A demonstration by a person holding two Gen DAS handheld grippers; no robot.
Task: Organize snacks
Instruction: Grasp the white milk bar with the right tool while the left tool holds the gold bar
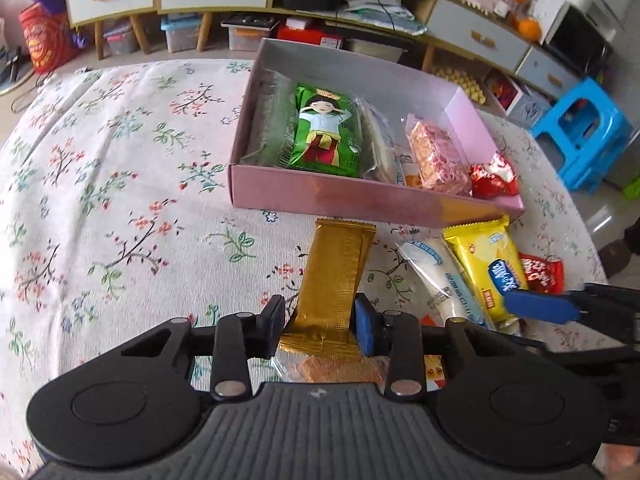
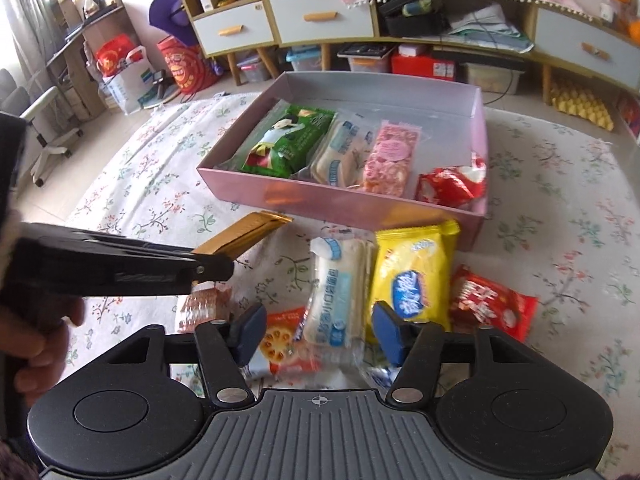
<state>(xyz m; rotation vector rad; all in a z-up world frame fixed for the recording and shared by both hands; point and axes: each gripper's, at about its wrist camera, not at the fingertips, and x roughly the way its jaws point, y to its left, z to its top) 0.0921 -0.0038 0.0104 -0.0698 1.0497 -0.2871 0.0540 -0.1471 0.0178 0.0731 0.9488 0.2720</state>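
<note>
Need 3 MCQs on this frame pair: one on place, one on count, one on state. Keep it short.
1. Where does the yellow snack packet lie?
A. Inside the pink cardboard box
B. On the floral tablecloth in front of the box
C. On the blue stool

2. How many snacks lie inside the box?
A. Two
B. Four
C. Seven

3. What state is the left tool in?
A. Shut on the gold foil snack bar
B. Open over the box
C. Shut on nothing

Answers:
1 B: the packet lies on the cloth, outside the box's near wall.
2 B: a green packet, a clear-wrapped white cake, a pink-speckled bar and a red-and-white packet show inside.
3 A: both pads press the gold bar's sides in the left wrist view.
</note>
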